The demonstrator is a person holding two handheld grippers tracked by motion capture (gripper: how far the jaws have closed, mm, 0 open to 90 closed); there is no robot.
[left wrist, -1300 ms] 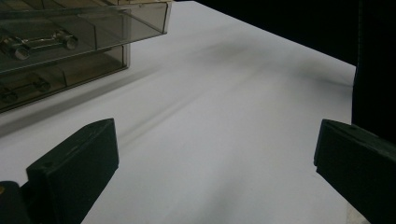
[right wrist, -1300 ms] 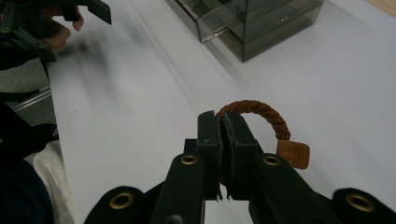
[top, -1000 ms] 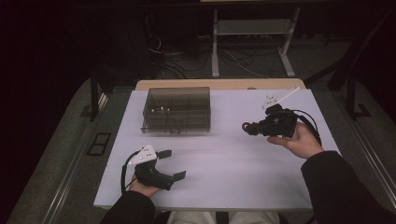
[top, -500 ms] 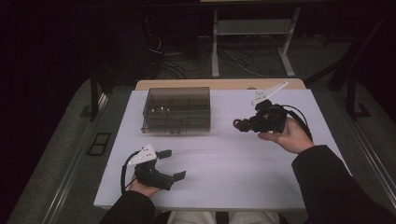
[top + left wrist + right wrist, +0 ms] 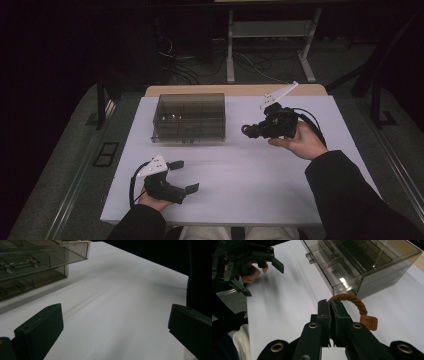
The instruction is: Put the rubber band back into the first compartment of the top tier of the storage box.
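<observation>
Looking down, high view: left gripper [image 5: 182, 176] rests wide open at the near table [image 5: 260, 185] edge; right gripper [image 5: 248, 130] hangs just right of the box [image 5: 189, 118], clamping a small loop [image 5: 245, 129]. Left gripper view: jaws wide apart over bare table, box at upper left. Right gripper view: jaws pinch a brown braided loop with a tag [image 5: 368, 322], just before the box's corner
</observation>
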